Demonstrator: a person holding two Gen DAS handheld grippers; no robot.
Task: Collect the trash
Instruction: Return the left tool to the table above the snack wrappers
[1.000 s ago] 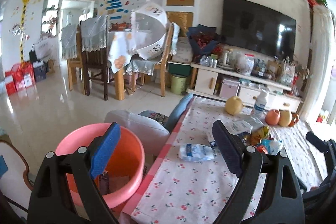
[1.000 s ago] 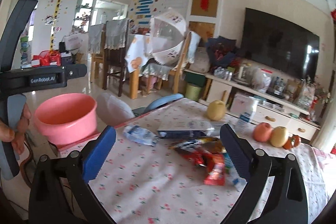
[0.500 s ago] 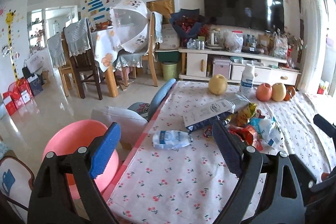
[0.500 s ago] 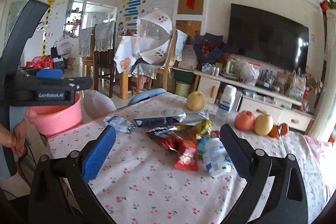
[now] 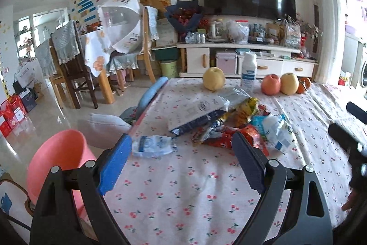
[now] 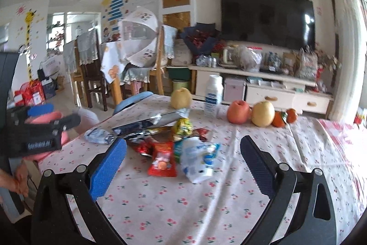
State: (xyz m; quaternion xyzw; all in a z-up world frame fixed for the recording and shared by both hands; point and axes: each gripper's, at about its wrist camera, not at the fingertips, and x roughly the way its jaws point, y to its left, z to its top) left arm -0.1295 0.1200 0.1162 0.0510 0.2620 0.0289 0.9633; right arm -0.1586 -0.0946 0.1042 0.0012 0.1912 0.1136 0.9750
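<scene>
A heap of trash lies mid-table on the cherry-print cloth [image 5: 195, 187]: a crumpled white-blue wrapper [image 5: 153, 145], a flat dark-edged bag [image 5: 199, 113], a yellow wrapper [image 5: 246, 107], red snack packets [image 5: 245, 137] and a white-blue pouch [image 5: 278, 130]. My left gripper [image 5: 181, 162] hovers open just short of the crumpled wrapper, empty. In the right wrist view the red packet [image 6: 162, 159] and white pouch [image 6: 197, 157] lie ahead of my right gripper [image 6: 183, 167], which is open and empty. The pink bucket [image 5: 57, 160] stands on the floor left of the table.
A pear [image 5: 213, 82], a white bottle [image 5: 248, 72], an apple [image 5: 271, 85], another pear [image 5: 289, 83] and oranges [image 6: 284, 117] stand along the table's far side. A blue chair back [image 5: 151, 93] and a grey cushion [image 5: 103, 125] sit at the left edge. A TV cabinet [image 5: 247, 56] lies beyond.
Both grippers have swung rightward over the table toward the trash heap, which now sits more centred and closer. The pink bucket has slid to the left edge. Jaws unchanged.
</scene>
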